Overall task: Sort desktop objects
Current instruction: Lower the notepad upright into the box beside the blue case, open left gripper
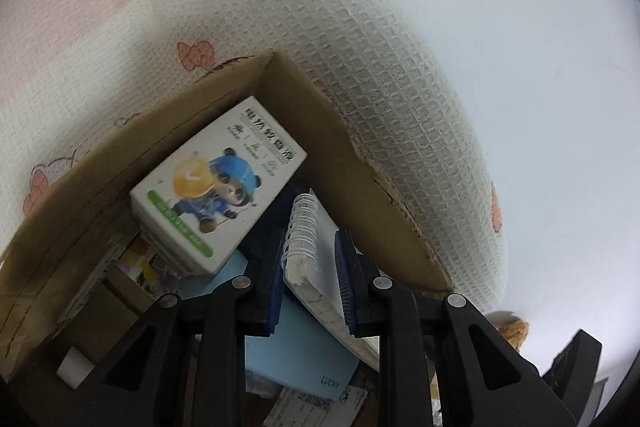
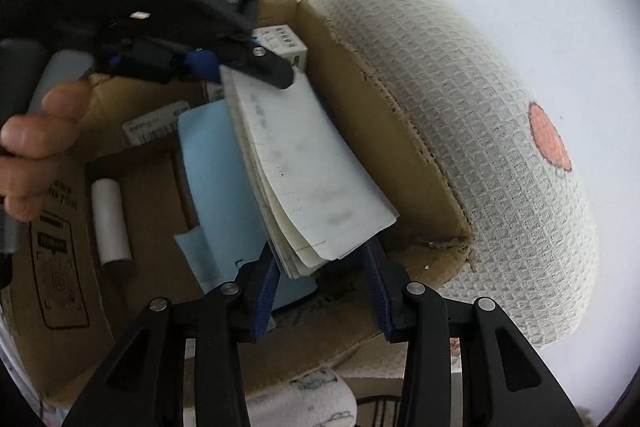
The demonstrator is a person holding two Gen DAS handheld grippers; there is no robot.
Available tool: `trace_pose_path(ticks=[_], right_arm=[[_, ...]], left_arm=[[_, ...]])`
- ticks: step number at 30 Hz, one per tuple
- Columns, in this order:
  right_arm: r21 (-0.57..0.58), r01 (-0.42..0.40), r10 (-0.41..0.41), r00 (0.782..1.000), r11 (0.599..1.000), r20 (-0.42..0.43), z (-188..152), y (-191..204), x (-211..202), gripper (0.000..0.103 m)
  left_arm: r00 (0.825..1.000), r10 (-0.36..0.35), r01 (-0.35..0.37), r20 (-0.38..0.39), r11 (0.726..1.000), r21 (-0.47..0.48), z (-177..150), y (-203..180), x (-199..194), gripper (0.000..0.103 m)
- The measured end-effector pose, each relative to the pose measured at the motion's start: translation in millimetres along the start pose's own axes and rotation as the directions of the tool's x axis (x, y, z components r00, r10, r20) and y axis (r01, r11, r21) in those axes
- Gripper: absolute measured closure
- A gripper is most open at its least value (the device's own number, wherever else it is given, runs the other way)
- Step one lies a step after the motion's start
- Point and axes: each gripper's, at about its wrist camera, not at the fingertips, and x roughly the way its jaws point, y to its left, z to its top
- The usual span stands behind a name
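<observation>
A white spiral notebook [image 1: 310, 251] stands on edge inside a cardboard box [image 1: 320, 115]. My left gripper [image 1: 310, 287] is shut on its spiral end. In the right wrist view the same notebook [image 2: 304, 163] hangs into the box [image 2: 400, 131], held at its far end by the left gripper [image 2: 240, 63]. My right gripper [image 2: 322, 291] is open, its blue pads either side of the notebook's near end. A light blue book [image 2: 216, 187] lies under the notebook. A white box with a panda picture [image 1: 216, 183] lies in the box's far corner.
A white roll [image 2: 110, 219] and paper slips [image 1: 316, 403] lie on the box floor. The box sits on a waffle-weave cloth with fruit prints [image 1: 360, 27]. A white surface [image 1: 520, 67] lies to the right. A hand [image 2: 36, 147] holds the left gripper.
</observation>
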Motion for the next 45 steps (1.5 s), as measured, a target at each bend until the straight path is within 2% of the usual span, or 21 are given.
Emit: trace_pose_path(ticks=[2,6,10,13,15,17,21,23,26,31,32,36,41,45], right_arm=[[-0.025,-0.008,0.008,1.000,1.000,0.014,-2.2,0.7,-4.7,0.064],[-0.035,-0.073,0.074,0.997,0.997,0.031,-3.4,-1.0,-12.5,0.064],[-0.083,-0.048,0.051,0.998,0.995,0.044,-2.7,3.6,-12.0,0.064],[-0.096,-0.093,0.096,0.995,0.991,0.025,0.0,5.5,0.6,0.064],[-0.103,-0.097,0.099,0.995,0.990,0.013,1.9,5.9,7.1,0.064],[-0.114,-0.095,0.097,0.995,0.989,0.012,5.4,5.9,9.1,0.064],[-0.140,-0.044,0.045,0.999,0.989,0.004,9.3,4.1,10.7,0.064],[-0.158,-0.028,0.029,1.000,0.987,0.004,8.7,3.2,10.8,0.064],[-0.161,-0.047,0.047,0.999,0.986,-0.003,5.9,1.1,10.3,0.064],[-0.208,-0.075,0.069,0.997,0.975,-0.036,-3.7,9.2,12.2,0.064],[-0.222,-0.072,0.065,0.997,0.973,-0.036,-5.9,11.2,12.8,0.064],[-0.247,-0.070,0.063,0.997,0.966,-0.038,-12.5,13.3,12.7,0.064],[-0.195,-0.159,0.152,0.987,0.968,-0.048,-16.2,-1.2,3.9,0.064],[-0.114,-0.274,0.267,0.961,0.955,-0.072,-20.1,-16.2,0.6,0.064]], left_arm=[[1.000,0.000,0.000,-0.007,1.000,0.004,0.7,-3.3,4.6,0.077],[1.000,0.022,-0.021,-0.020,1.000,0.017,-0.3,-11.5,14.5,0.076],[1.000,0.018,-0.018,-0.004,1.000,-0.009,0.3,-11.8,13.8,0.076],[1.000,0.026,-0.026,-0.014,0.999,-0.018,-0.9,-10.2,13.0,0.075],[0.997,0.068,-0.067,-0.031,0.998,0.011,-1.0,-13.0,13.2,0.061],[0.993,0.094,-0.092,-0.070,0.995,0.035,-0.7,-16.0,14.0,0.059],[0.997,0.035,-0.033,-0.064,0.999,0.028,-4.1,-15.8,2.6,0.058],[0.999,0.007,-0.008,-0.054,1.000,-0.006,-6.6,-10.7,-2.3,0.058],[0.997,-0.053,0.049,-0.058,0.996,-0.078,-12.4,1.3,-5.4,0.058],[0.998,-0.046,0.041,-0.053,0.996,-0.085,-26.1,8.2,-6.2,0.064],[0.997,-0.051,0.046,-0.052,0.995,-0.088,-28.3,8.9,-5.4,0.067],[0.993,-0.105,0.097,-0.050,0.984,-0.151,-31.6,17.2,-3.0,0.071],[0.986,-0.160,0.145,-0.055,0.966,-0.213,-37.1,25.5,0.8,0.078],[0.986,-0.161,0.145,-0.053,0.963,-0.229,-39.8,26.1,7.3,0.080]])
